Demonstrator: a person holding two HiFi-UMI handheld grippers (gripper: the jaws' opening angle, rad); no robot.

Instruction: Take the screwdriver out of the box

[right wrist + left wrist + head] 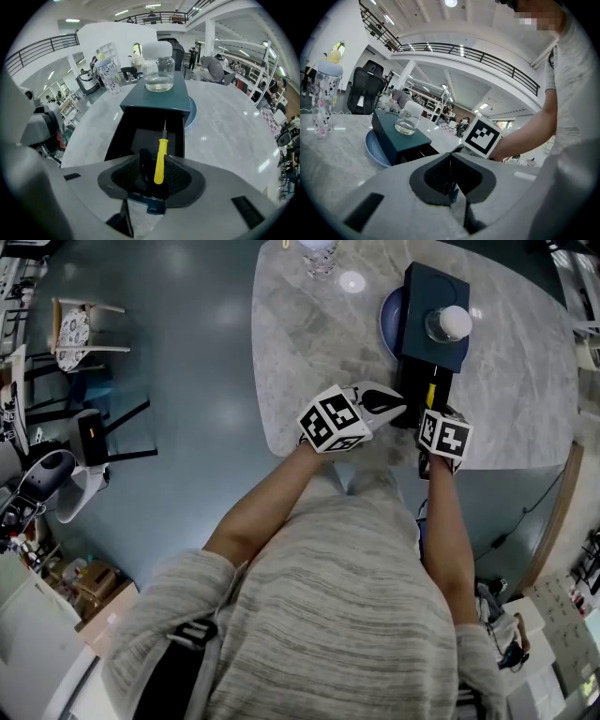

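The screwdriver (161, 150) lies in the open drawer (140, 136) of the dark box (154, 101), pointing lengthwise into it. Its thin metal shaft (164, 125) reaches toward the back, and its yellow handle (161, 159) is nearest the person. The right gripper (154, 176) tilts down over the drawer with its jaws spread wide. The handle sits in the gap and neither pad presses on it. The left gripper (451, 176) is beside the drawer with its jaws closed together on nothing.

The tool looks small, light and rigid. The smooth plastic handle could roll or slip, so the best hold is probably across the middle of the handle, not on the narrow shaft.

Nothing but the screwdriver can be made out in the drawer. The box sits on a blue plate (190, 115) on the tabletop (225, 131). A white-lidded glass jar (158, 70) stands on the box; it could topple if the box is jolted.
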